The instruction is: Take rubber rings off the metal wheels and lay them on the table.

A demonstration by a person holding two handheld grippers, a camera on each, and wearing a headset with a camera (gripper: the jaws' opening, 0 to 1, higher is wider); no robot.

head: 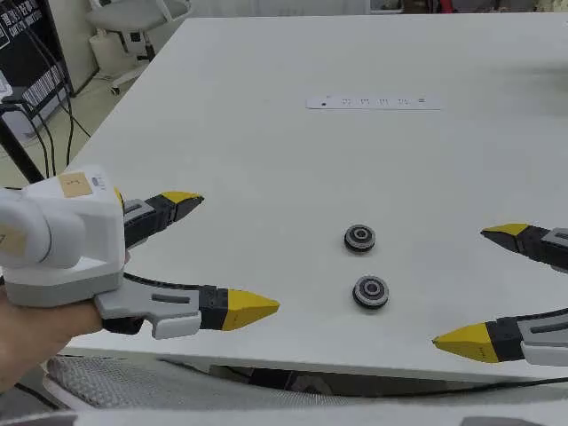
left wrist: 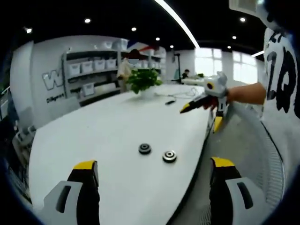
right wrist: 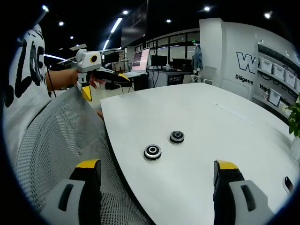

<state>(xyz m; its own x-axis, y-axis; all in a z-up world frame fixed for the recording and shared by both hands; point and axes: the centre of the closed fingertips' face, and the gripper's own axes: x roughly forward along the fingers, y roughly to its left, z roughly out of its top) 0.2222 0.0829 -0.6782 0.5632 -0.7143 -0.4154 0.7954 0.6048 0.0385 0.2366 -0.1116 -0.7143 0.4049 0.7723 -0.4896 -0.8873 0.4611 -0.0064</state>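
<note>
Two small metal wheels with black rubber rings lie flat on the white table: the far wheel and the near wheel. My left gripper is open at the table's near left edge, its yellow-tipped jaws wide apart and pointing toward the wheels. My right gripper is open at the near right, also facing the wheels. Neither gripper holds anything, and both are well clear of the wheels.
A white power strip lies farther back on the table. A mesh chair sits below the table's near edge. An office chair and cables stand at the far left. A potted plant is at the table's far end.
</note>
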